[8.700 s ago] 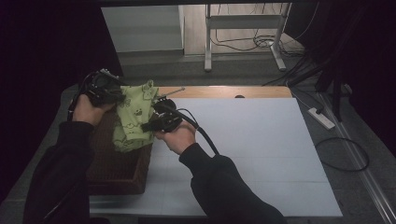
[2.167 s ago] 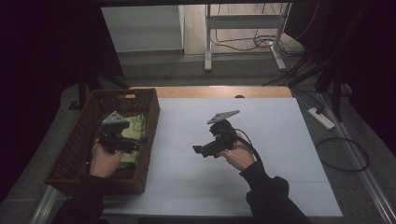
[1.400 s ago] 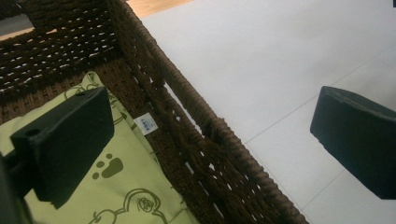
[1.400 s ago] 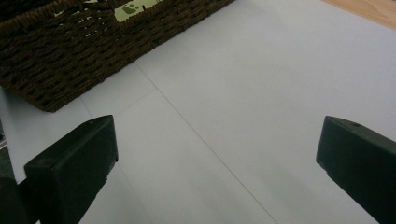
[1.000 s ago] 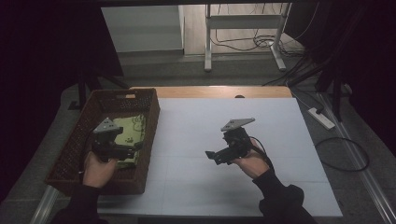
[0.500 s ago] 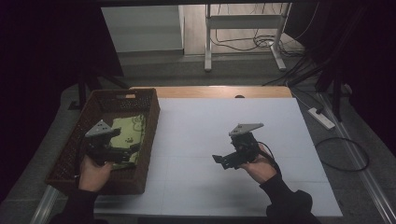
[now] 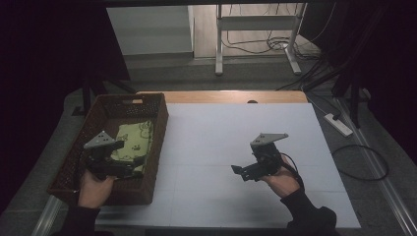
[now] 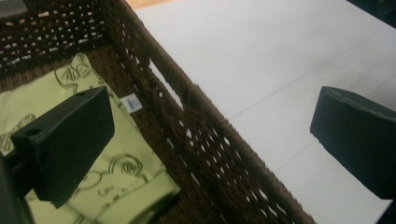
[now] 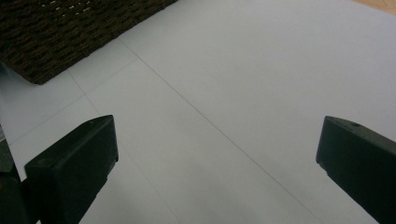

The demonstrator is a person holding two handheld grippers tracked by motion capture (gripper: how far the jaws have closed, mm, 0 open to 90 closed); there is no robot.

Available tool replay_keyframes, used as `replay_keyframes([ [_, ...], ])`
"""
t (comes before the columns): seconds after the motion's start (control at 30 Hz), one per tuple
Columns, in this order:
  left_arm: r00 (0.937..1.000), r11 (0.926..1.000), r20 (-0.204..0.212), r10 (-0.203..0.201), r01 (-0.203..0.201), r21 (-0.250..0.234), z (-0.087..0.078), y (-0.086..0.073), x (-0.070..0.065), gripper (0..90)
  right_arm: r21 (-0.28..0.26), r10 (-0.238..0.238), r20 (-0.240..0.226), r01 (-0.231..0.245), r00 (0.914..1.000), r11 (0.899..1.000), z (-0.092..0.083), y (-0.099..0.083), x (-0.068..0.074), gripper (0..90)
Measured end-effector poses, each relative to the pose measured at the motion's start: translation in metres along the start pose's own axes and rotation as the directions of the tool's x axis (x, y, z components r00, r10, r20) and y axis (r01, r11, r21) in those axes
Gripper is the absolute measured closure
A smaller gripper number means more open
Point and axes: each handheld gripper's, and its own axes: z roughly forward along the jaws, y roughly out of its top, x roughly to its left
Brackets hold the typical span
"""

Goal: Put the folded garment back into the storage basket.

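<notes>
Two grippers over a table covered in white sheet [image 7: 231,132], with a strip of bare wood [image 7: 236,97] at the far edge. From the high view, the brown wicker basket [image 7: 157,147] sits at the sheet's left side, and a folded green cloth [image 7: 135,140] with cartoon print lies inside it. The left gripper [image 7: 129,164] hovers over the basket's near end, above the cloth. The right gripper [image 7: 241,172] hangs over bare sheet, well apart from the basket. Beyond the table it's a dim room: grey floor, a metal stand [image 7: 255,37], loose cables [image 7: 275,46], and a power strip [image 7: 338,124] off to the right of the table.

Left gripper view: jaws spread wide, straddling the basket wall [image 8: 205,130], one over the cloth [image 8: 126,172] with its small white tag, one over the sheet [image 8: 261,56].

Right gripper view: jaws wide, nothing between them, just sheet [image 9: 233,74] with faint crease lines, and a basket corner [image 9: 70,28] up top.
</notes>
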Motion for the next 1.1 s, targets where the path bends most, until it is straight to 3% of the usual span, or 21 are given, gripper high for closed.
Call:
replay_keyframes([
  [1.1,0.9982,1.0000,-0.059,0.006,-0.006,0.005,-0.008,-0.032,-0.010,0.0,0.002,0.059,0.040,-0.059,0.9975,0.998,-0.036,-0.047,-0.013,0.0],
])
